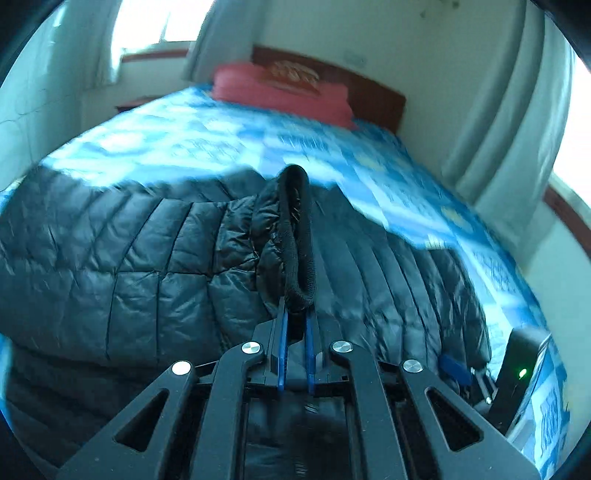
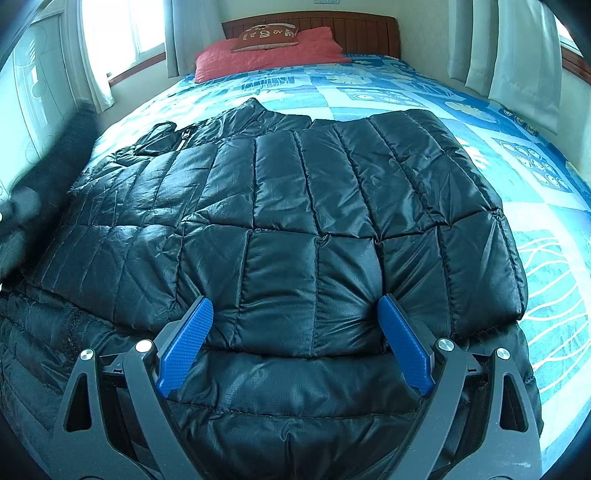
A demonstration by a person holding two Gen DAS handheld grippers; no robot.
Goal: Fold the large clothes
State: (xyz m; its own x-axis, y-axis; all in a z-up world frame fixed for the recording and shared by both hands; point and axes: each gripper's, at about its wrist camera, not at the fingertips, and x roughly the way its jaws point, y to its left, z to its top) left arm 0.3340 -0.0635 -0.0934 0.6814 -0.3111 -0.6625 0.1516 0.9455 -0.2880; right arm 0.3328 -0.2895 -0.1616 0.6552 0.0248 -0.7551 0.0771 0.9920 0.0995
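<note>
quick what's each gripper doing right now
Left gripper: closed on the jacket's cuff.
Right gripper: open, jaws wide over the jacket, holding nothing.

Both cameras sit behind their own fingers and look forward along them toward the headboard (image 2: 310, 29) end of the bed. The left wrist view rides low and very near the black puffer jacket (image 1: 129, 258), tilted so the bed slants across the frame — its left gripper (image 1: 295, 317) fills the bottom centre. The right wrist view looks level and straight up the bed, just above the jacket's near edge, the right gripper (image 2: 295, 332) at the bottom. Both share the jacket, the blue patterned bedspread (image 2: 406, 96) and the red pillow (image 1: 280, 92) ahead.
</note>
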